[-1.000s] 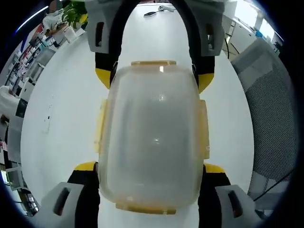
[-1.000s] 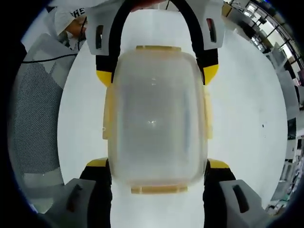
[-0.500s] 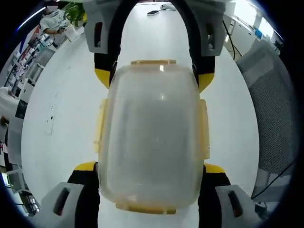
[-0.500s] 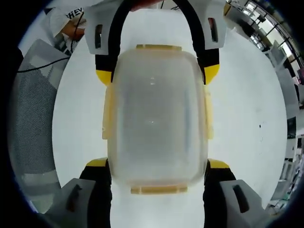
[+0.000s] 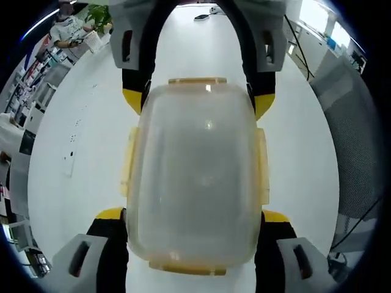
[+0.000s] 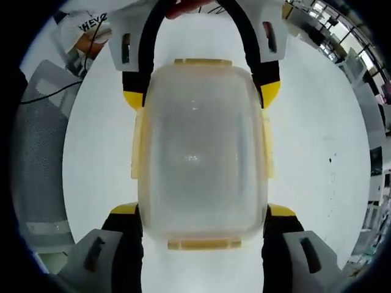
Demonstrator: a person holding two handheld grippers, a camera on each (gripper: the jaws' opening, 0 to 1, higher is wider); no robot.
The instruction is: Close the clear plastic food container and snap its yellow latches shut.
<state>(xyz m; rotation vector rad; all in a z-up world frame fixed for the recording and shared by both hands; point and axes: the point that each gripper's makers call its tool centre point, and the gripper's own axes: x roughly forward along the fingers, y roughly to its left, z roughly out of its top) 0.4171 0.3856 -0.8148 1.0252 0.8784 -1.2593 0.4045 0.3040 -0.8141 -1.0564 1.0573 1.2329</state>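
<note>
The clear plastic container [image 5: 195,177] with its lid on has yellow latches [image 5: 197,80] at its ends and long sides. In the left gripper view my left gripper [image 5: 192,215] is shut on its near end, one yellow-tipped jaw on each side. My right gripper [image 5: 197,101] clamps the far end the same way. The right gripper view mirrors this: the container [image 6: 198,159], my right gripper [image 6: 198,210] on the near end, my left gripper [image 6: 198,97] on the far end. The latches [image 6: 201,244] lie close against the walls; I cannot tell whether they are snapped.
A white table [image 5: 73,140] lies under the container. A grey mesh chair [image 5: 357,152] stands off its right edge in the left gripper view, and the chair [image 6: 40,152] sits left in the right gripper view. A person [image 5: 70,27] and a plant stand far back.
Both grippers keep the same hold on the container. The background has slid a little in both views, so the cameras have moved together with the container.
</note>
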